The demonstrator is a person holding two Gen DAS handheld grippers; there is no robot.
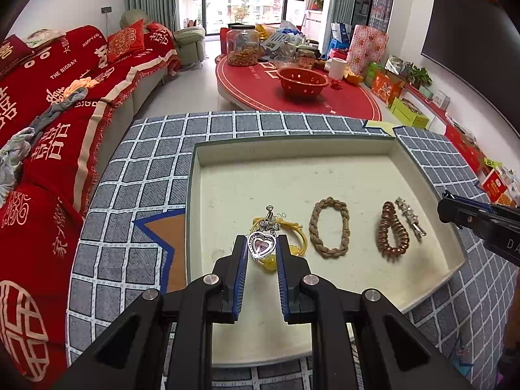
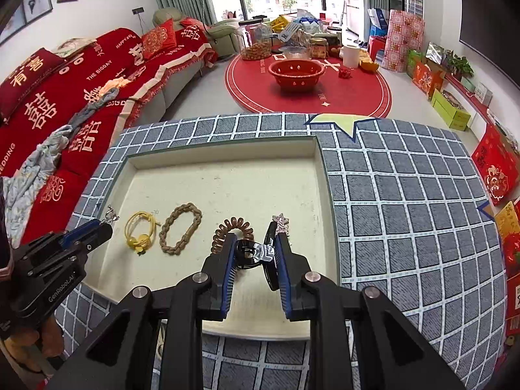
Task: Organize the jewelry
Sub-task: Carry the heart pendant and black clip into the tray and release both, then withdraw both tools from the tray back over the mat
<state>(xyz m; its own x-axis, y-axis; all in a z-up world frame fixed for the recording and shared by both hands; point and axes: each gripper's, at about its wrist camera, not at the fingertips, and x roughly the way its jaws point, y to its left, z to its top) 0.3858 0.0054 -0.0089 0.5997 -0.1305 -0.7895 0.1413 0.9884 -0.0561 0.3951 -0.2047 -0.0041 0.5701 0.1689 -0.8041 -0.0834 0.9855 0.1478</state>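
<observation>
Nearest in the left wrist view, the left gripper [image 1: 261,248] is closed to a narrow gap on a silver heart pendant [image 1: 261,246], held over the tray [image 1: 292,149] just at the yellow cord bracelet [image 1: 294,227]; whether the pendant is lifted clear or touching the cord cannot be told. In the right wrist view the right gripper [image 2: 255,253] is clamped on a black hair claw clip [image 2: 252,253], at 6 o'clock of the star hair clip [image 2: 280,220] and beside the copper spiral hair tie [image 2: 232,227]. To do this step well, I would set each piece down in its own bare patch of tray, the pendant at 9 o'clock of the yellow cord and the claw clip toward 3 o'clock of the star clip, lowering until it rests before opening, so nothing tangles with the braided rope bracelet [image 1: 330,227] in the middle of the row. The tray sits on a counter [image 2: 406,211] covered in grey grid-patterned cloth. Beyond, at 12 o'clock, a round red table [image 2: 357,97] carries a red colander [image 2: 297,73] and a snack jar [image 2: 255,40]; a red-draped sofa [image 1: 65,97] runs at 10 o'clock, with bright windows farthest back.
</observation>
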